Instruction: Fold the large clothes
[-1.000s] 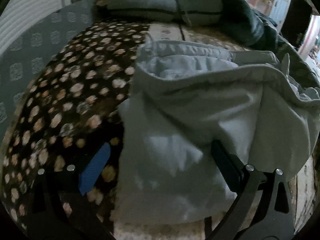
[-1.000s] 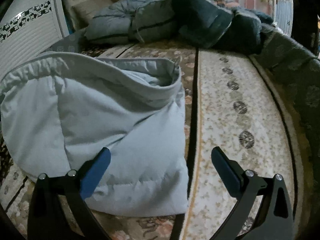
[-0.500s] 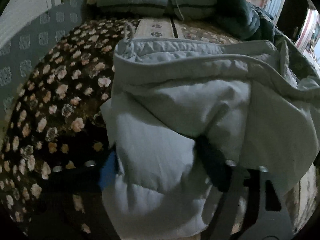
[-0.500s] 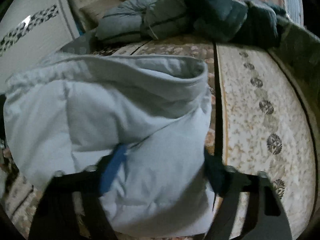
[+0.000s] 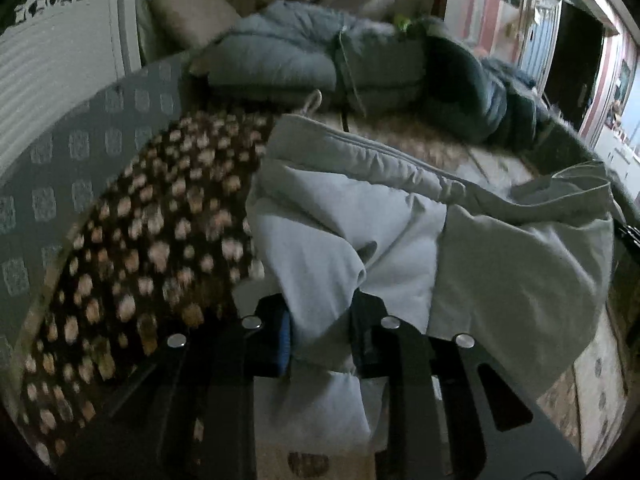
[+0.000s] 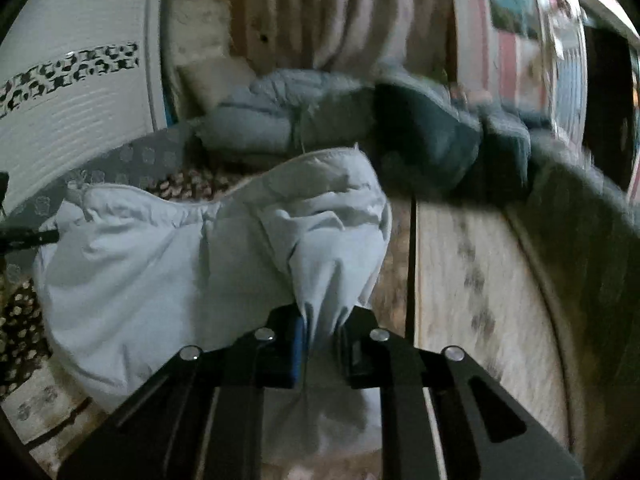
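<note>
Both grippers' fingers (image 5: 280, 334) have just closed, lifting the garment (image 5: 400, 240).

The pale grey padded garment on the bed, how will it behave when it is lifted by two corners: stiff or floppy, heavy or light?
Probably floppy: the pale grey garment bunches into folds where the left tongs and the right tongs, both just closed, pinch it. Likely light for its bulk, since it looks puffy and quilted. Its middle sags between the two grips, so it may droop and drag on the bed.

Pale grey-blue garment (image 5: 360, 216); brown blanket (image 5: 152, 240) (pale spots); black tools.
</note>
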{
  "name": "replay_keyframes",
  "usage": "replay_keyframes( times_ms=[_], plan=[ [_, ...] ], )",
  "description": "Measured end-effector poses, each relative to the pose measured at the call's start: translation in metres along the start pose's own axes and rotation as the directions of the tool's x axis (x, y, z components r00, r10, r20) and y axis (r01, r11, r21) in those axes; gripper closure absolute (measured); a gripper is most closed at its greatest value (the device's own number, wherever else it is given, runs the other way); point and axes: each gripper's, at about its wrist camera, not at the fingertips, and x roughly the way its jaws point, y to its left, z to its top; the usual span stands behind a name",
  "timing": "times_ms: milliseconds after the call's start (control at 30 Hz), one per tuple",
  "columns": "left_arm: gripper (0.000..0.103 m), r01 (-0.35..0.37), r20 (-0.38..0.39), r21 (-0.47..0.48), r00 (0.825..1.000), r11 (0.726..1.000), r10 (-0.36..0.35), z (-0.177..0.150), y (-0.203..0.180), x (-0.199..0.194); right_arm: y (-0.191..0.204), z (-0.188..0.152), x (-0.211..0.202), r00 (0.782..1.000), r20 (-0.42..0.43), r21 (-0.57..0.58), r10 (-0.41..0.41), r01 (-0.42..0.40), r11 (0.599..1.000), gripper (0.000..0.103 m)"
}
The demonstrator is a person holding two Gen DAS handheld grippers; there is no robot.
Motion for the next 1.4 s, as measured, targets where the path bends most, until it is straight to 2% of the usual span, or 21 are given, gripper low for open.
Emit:
replay_keyframes(
  times_ms=[100, 167, 200, 233, 333, 400, 467, 567, 633, 700, 733, 767, 800, 833, 900, 967, 1033, 1133, 1233, 1333, 1400],
  plan=[
    [0.081, -0.039, -0.01, -0.001, 0.999, 0.999, 0.039, 0.03, 0.009, 0.016, 0.001, 0.036, 0.028, 0.999, 0.019, -0.009, -0.032, 0.032, 0.999, 0.089],
    [0.08, -0.086, -0.097, -0.044, 0.992, 0.995, 0.081, 0.043, 0.032, 0.056, -0.009, 0.048, 0.061, 0.997, -0.027, 0.017, -0.068, 0.069, 0.997, 0.089],
    [0.08, -0.093, -0.147, -0.077, 0.986, 0.993, 0.081, 0.047, 0.037, 0.076, -0.018, 0.05, 0.088, 0.992, -0.091, 0.052, -0.085, 0.09, 0.995, 0.089],
    [0.079, -0.103, -0.226, -0.126, 0.971, 0.987, 0.072, 0.043, 0.053, 0.105, -0.026, 0.047, 0.105, 0.986, -0.144, 0.081, -0.088, 0.101, 0.992, 0.089],
    [0.077, -0.126, -0.374, -0.175, 0.926, 0.977, 0.053, 0.015, 0.07, 0.156, -0.048, 0.007, 0.182, 0.915, -0.401, 0.178, -0.036, 0.116, 0.977, 0.088],
    [0.077, -0.137, -0.375, -0.145, 0.924, 0.98, 0.074, 0.004, 0.061, 0.16, -0.052, -0.014, 0.199, 0.893, -0.449, 0.192, -0.039, 0.139, 0.971, 0.087],
    [0.075, -0.14, -0.374, -0.138, 0.924, 0.98, 0.08, -0.008, 0.063, 0.155, -0.062, -0.029, 0.201, 0.893, -0.45, 0.248, -0.005, 0.13, 0.96, 0.086],
    [0.074, -0.116, -0.387, -0.184, 0.921, 0.976, 0.036, -0.004, 0.071, 0.154, -0.073, -0.035, 0.197, 0.895, -0.443, 0.311, 0.049, 0.102, 0.945, 0.085],
    [0.07, -0.121, -0.385, -0.172, 0.922, 0.978, 0.046, 0.0, 0.073, 0.148, -0.074, -0.032, 0.187, 0.897, -0.439, 0.31, 0.061, 0.087, 0.947, 0.084],
    [0.06, -0.148, -0.38, -0.136, 0.921, 0.98, 0.086, -0.005, 0.067, 0.14, -0.072, -0.026, 0.181, 0.894, -0.441, 0.3, 0.076, 0.067, 0.952, 0.074],
    [0.042, -0.165, -0.364, -0.107, 0.924, 0.98, 0.116, -0.005, 0.064, 0.133, -0.072, -0.025, 0.176, 0.891, -0.443, 0.305, 0.101, 0.044, 0.952, 0.068],
    [0.026, -0.176, -0.351, -0.094, 0.927, 0.98, 0.133, 0.002, 0.057, 0.135, -0.072, -0.026, 0.17, 0.89, -0.44, 0.313, 0.12, 0.027, 0.95, 0.053],
    [0.022, -0.187, -0.333, -0.079, 0.931, 0.979, 0.15, 0.002, 0.055, 0.131, -0.073, -0.026, 0.163, 0.894, -0.427, 0.322, 0.133, 0.013, 0.947, 0.036],
    [0.021, -0.189, -0.327, -0.074, 0.932, 0.979, 0.156, 0.003, 0.054, 0.126, -0.074, -0.027, 0.155, 0.9, -0.415, 0.325, 0.13, 0.013, 0.946, 0.032],
    [0.021, -0.187, -0.323, -0.08, 0.934, 0.979, 0.152, 0.003, 0.056, 0.115, -0.077, -0.025, 0.136, 0.918, -0.382, 0.315, 0.103, 0.025, 0.949, 0.031],
    [0.021, -0.207, -0.3, -0.075, 0.938, 0.976, 0.176, 0.006, 0.052, 0.099, -0.077, -0.022, 0.123, 0.925, -0.374, 0.296, 0.069, 0.048, 0.954, 0.031],
    [0.021, -0.21, -0.259, -0.054, 0.947, 0.976, 0.189, 0.012, 0.035, 0.085, -0.072, -0.018, 0.113, 0.933, -0.357, 0.27, 0.043, 0.059, 0.961, 0.031],
    [0.016, -0.167, -0.204, -0.033, 0.966, 0.985, 0.157, 0.024, -0.002, 0.063, -0.047, -0.005, 0.098, 0.948, -0.314, 0.237, 0.048, 0.029, 0.971, 0.031],
    [0.005, -0.116, -0.188, -0.019, 0.976, 0.993, 0.11, 0.033, -0.044, 0.059, -0.016, 0.007, 0.098, 0.946, -0.316, 0.242, 0.071, 0.008, 0.97, 0.027],
    [0.005, -0.08, -0.211, -0.004, 0.974, 0.997, 0.077, 0.038, -0.078, 0.07, 0.014, 0.014, 0.109, 0.933, -0.335, 0.277, 0.131, -0.036, 0.96, 0.027],
    [0.005, -0.091, -0.239, -0.006, 0.967, 0.996, 0.087, 0.036, -0.088, 0.079, 0.033, 0.015, 0.119, 0.924, -0.353, 0.264, 0.145, -0.05, 0.963, 0.027]
  ],
)
